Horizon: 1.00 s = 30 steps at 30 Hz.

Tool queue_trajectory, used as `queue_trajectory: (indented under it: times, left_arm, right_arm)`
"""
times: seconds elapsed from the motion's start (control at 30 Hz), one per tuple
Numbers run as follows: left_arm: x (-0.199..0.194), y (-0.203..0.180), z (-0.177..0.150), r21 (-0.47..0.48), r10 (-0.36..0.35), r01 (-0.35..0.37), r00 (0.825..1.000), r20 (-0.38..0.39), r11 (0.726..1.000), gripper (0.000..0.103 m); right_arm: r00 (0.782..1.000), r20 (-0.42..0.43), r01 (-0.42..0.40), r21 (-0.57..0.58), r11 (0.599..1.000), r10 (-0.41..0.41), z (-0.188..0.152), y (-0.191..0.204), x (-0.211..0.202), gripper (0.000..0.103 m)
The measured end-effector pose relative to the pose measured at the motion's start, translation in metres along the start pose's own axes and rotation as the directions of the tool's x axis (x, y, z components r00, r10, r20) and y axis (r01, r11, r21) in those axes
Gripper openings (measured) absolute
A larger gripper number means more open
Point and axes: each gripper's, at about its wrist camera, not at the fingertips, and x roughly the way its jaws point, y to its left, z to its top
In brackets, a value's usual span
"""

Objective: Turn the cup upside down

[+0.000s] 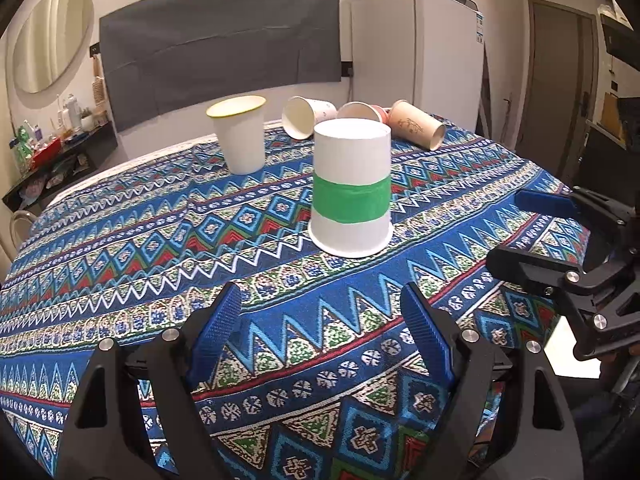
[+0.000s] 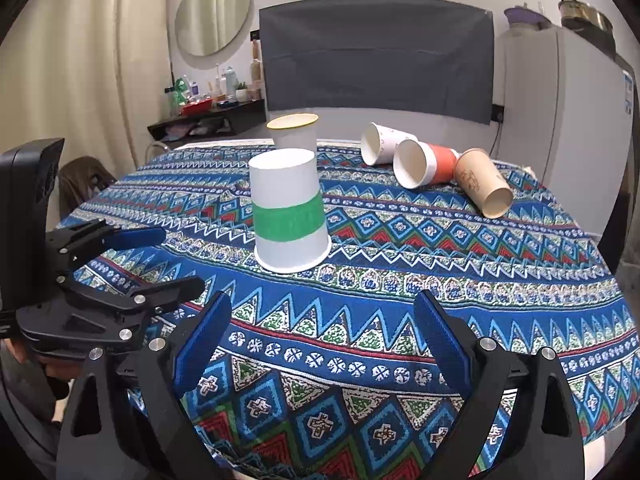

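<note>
A white paper cup with a green band (image 1: 351, 188) stands upside down, rim on the patterned tablecloth; it also shows in the right wrist view (image 2: 289, 210). My left gripper (image 1: 320, 320) is open and empty, a little in front of that cup. My right gripper (image 2: 324, 324) is open and empty, also in front of the cup and slightly right of it. Each gripper shows in the other's view: the right one (image 1: 516, 232) at the right edge, the left one (image 2: 176, 260) at the left edge.
A white cup with a yellow rim (image 1: 240, 138) stands upright behind. Three cups lie on their sides at the back: a white one (image 2: 380, 145), a red and white one (image 2: 424, 162) and a brown one (image 2: 482, 186). The table (image 2: 520, 280) ends close behind them.
</note>
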Motion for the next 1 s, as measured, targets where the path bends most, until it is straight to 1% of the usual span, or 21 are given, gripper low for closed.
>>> queue_trajectory:
  times: [0.07, 0.13, 0.2, 0.27, 0.33, 0.37, 0.43, 0.5, 0.6, 0.63, 0.67, 0.7, 0.73, 0.8, 0.9, 1.0]
  left_arm:
    - [-0.001, 0.001, 0.003, -0.019, -0.034, 0.034, 0.999, -0.009, 0.999, 0.081]
    - [-0.002, -0.001, 0.005, -0.01, -0.04, 0.04, 0.999, -0.002, 0.999, 0.081]
    - [-0.002, -0.003, 0.007, 0.002, -0.059, 0.059, 0.998, -0.009, 0.998, 0.081]
    - [-0.002, -0.003, 0.009, 0.001, -0.062, 0.062, 0.998, -0.004, 0.998, 0.081]
    - [0.001, -0.002, 0.01, -0.014, -0.099, 0.099, 0.995, -0.022, 0.995, 0.081]
    - [0.002, -0.002, 0.01, -0.015, -0.098, 0.098, 0.995, -0.02, 0.995, 0.081]
    - [0.004, -0.003, 0.01, -0.001, -0.067, 0.067, 0.998, -0.018, 0.998, 0.081]
    - [0.007, -0.005, 0.011, 0.01, -0.074, 0.075, 0.997, -0.023, 0.997, 0.081]
    - [0.008, -0.005, 0.011, 0.014, -0.057, 0.057, 0.998, -0.022, 0.998, 0.082]
    - [0.009, -0.005, 0.012, 0.009, -0.058, 0.058, 0.998, -0.028, 0.998, 0.085]
    - [0.01, -0.003, 0.013, 0.003, -0.054, 0.055, 0.998, -0.031, 0.999, 0.094]
    - [0.011, 0.0, 0.013, -0.008, -0.042, 0.042, 0.999, -0.029, 0.999, 0.098]
    - [0.012, 0.002, 0.014, -0.018, -0.04, 0.04, 0.999, -0.028, 0.999, 0.097]
    - [0.015, 0.006, 0.016, -0.027, -0.042, 0.041, 0.998, -0.048, 0.999, 0.097]
    - [0.013, 0.009, 0.017, -0.027, -0.027, 0.026, 0.999, -0.031, 0.999, 0.097]
    - [0.014, 0.012, 0.017, -0.021, -0.051, 0.05, 0.998, -0.041, 0.999, 0.097]
  right_arm:
    - [1.0, -0.013, -0.01, 0.026, 1.0, 0.01, 0.001, -0.004, 0.001, 0.088]
    - [1.0, -0.008, -0.002, 0.036, 0.999, 0.002, 0.003, -0.006, -0.001, 0.088]
    - [1.0, 0.008, -0.008, 0.046, 0.999, 0.008, 0.004, -0.008, -0.004, 0.088]
    - [1.0, 0.016, -0.012, 0.05, 0.999, 0.012, 0.005, -0.008, -0.006, 0.088]
    - [1.0, 0.016, -0.007, 0.045, 0.999, 0.006, 0.005, -0.006, -0.007, 0.088]
    - [1.0, 0.02, 0.003, 0.037, 0.999, -0.004, 0.005, -0.004, -0.009, 0.088]
    - [0.999, 0.034, 0.013, 0.011, 1.0, -0.013, 0.006, -0.001, -0.012, 0.088]
    - [0.998, 0.054, 0.026, -0.007, 1.0, -0.025, 0.007, 0.002, -0.015, 0.088]
    - [0.997, 0.068, 0.042, -0.027, 0.999, -0.04, 0.009, 0.004, -0.017, 0.088]
    - [0.996, 0.072, 0.045, -0.029, 0.999, -0.043, 0.009, 0.004, -0.017, 0.088]
    - [0.996, 0.074, 0.054, -0.029, 0.998, -0.051, 0.009, 0.003, -0.017, 0.088]
    - [0.995, 0.075, 0.069, -0.029, 0.997, -0.066, 0.009, 0.003, -0.018, 0.088]
    - [0.994, 0.079, 0.073, -0.028, 0.997, -0.071, 0.009, 0.002, -0.019, 0.088]
    - [0.992, 0.1, 0.078, -0.013, 0.997, -0.076, 0.009, -0.002, -0.022, 0.088]
    - [0.992, 0.106, 0.067, 0.043, 0.997, -0.072, 0.01, -0.011, -0.024, 0.088]
    - [0.993, 0.101, 0.05, 0.082, 0.995, -0.059, 0.01, -0.018, -0.022, 0.088]
